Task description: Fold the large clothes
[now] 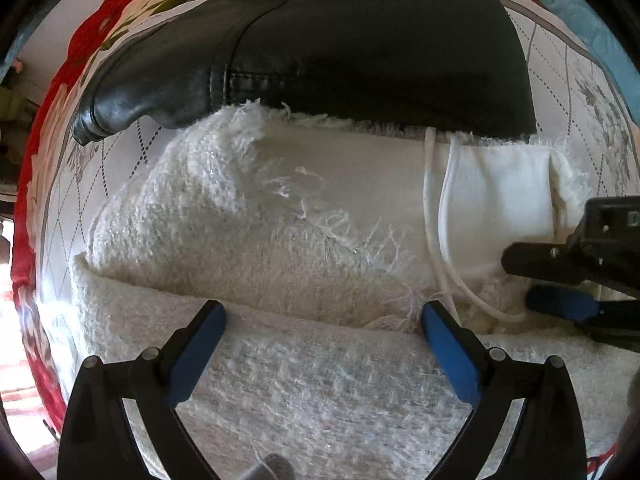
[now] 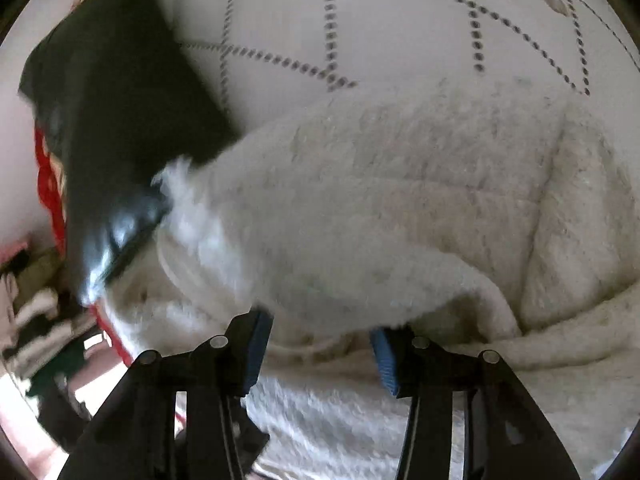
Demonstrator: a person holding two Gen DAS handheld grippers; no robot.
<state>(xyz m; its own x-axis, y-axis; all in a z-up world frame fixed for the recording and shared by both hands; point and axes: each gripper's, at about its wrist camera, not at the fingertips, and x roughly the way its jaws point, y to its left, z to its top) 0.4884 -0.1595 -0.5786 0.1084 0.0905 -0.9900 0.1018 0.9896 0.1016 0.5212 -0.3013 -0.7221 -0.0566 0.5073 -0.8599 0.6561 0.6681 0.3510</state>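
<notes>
A white fuzzy garment (image 1: 248,248) lies folded on the bed, its smooth inner lining and white cords (image 1: 440,208) showing. My left gripper (image 1: 322,320) is open just above the garment's near fold, empty. My right gripper (image 1: 520,280) enters the left wrist view from the right, at the lining's edge by the cords. In the right wrist view the right gripper (image 2: 320,332) is partly open, with a fold of the white garment (image 2: 380,208) between its fingers.
A black leather-like garment (image 1: 360,40) lies folded just behind the white one; it also shows in the right wrist view (image 2: 112,100). Beneath is a white quilted bedcover (image 2: 360,20) and a red floral blanket (image 1: 88,40) at the left.
</notes>
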